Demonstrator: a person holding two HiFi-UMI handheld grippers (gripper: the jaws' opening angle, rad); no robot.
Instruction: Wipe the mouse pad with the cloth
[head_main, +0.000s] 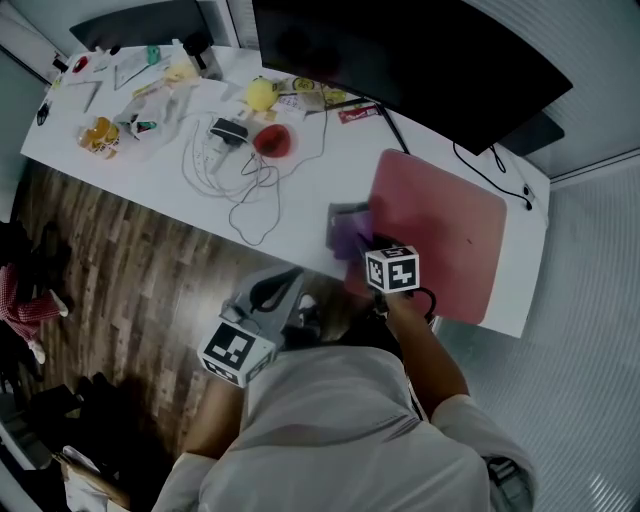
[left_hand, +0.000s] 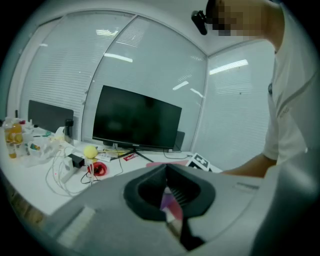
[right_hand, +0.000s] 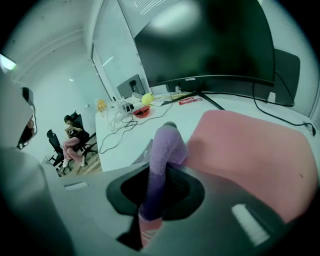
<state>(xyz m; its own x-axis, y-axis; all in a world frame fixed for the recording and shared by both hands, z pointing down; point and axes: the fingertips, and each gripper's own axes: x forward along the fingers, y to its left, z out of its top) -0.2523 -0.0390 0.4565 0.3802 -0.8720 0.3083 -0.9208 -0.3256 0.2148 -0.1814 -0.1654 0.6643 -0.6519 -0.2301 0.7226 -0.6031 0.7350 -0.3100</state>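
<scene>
At the mouse pad's (right_hand: 250, 150) edge, right tool's (right_hand: 157, 175) own view shows cloth (right_hand: 166, 145) clamped; left tool (left_hand: 171, 200) closed.

A long white desk (head_main: 300, 190) fills the corner of an office, and below its near edge lies dark wood-plank floor (head_main: 110, 270). At the back of the desk stands a big black monitor (head_main: 400, 60), screen dark. Behind it, glass walls with pale slatted blinds (left_hand: 150, 65) meet in a corner, strips of ceiling light (left_hand: 227, 66) glinting on them. Off to one side, a person (right_hand: 74, 142) sits in a black office chair (right_hand: 52, 140).
</scene>
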